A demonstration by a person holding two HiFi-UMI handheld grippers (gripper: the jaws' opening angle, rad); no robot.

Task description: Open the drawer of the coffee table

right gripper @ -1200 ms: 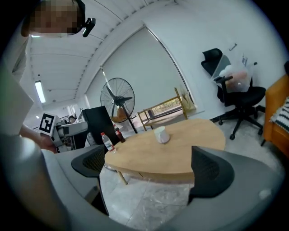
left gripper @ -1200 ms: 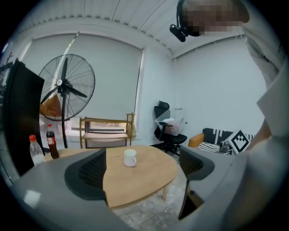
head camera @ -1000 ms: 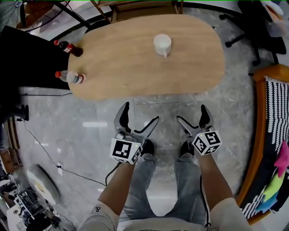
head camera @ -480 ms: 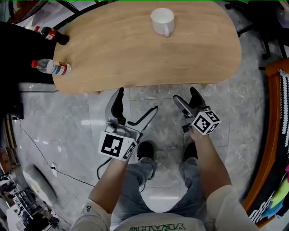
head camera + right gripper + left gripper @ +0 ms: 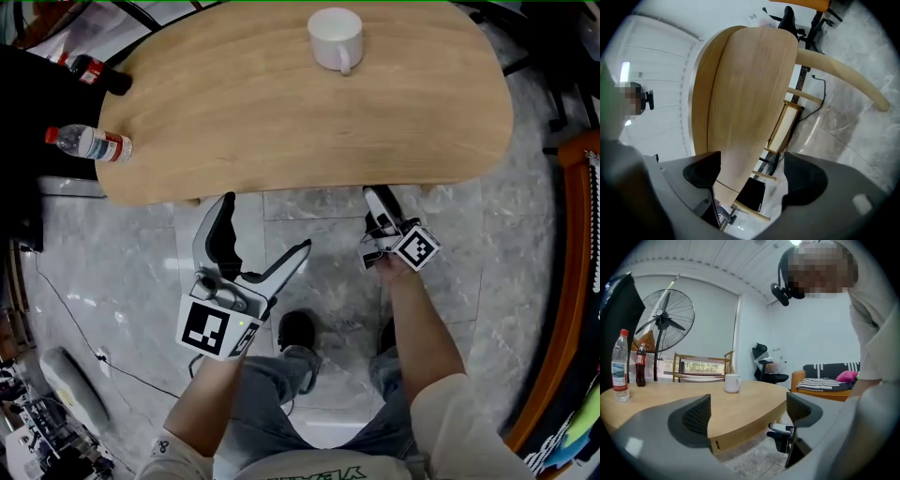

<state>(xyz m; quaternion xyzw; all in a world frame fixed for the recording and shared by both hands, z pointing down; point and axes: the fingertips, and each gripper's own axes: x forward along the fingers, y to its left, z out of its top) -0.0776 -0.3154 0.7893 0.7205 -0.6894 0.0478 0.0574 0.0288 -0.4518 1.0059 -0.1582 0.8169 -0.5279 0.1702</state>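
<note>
Coffee table [image 5: 281, 122] lies just ahead of you, its near edge over both tools.

Right gripper [image 5: 376, 214]: rolled onto its side, tips right at the table's near edge, towards its right end. Jaws apart and have just been closing. In your right gripper view [image 5: 750, 174] the table's pale wooden edge [image 5: 750, 70] runs into the gap close to one pad, and neither pad presses on it. A thin seam [image 5: 725, 186] crosses that edge face; whether it marks the drawer, you cannot tell.

Left gripper [image 5: 265, 225]: jaws spread wide, nothing between them, held just short of the table's near edge, left of centre. Your left gripper view [image 5: 750, 411] looks level across the tabletop [image 5: 661, 397].

On the table: white mug [image 5: 336, 37] near the far edge, handle towards you. Water bottle [image 5: 89, 142] and cola bottle [image 5: 94, 73] stand at the table's left end.

Beyond the table: a standing fan [image 5: 665, 319], a black office chair [image 5: 764, 366], a sofa [image 5: 825, 378] with striped cover off the table's right end.
</note>
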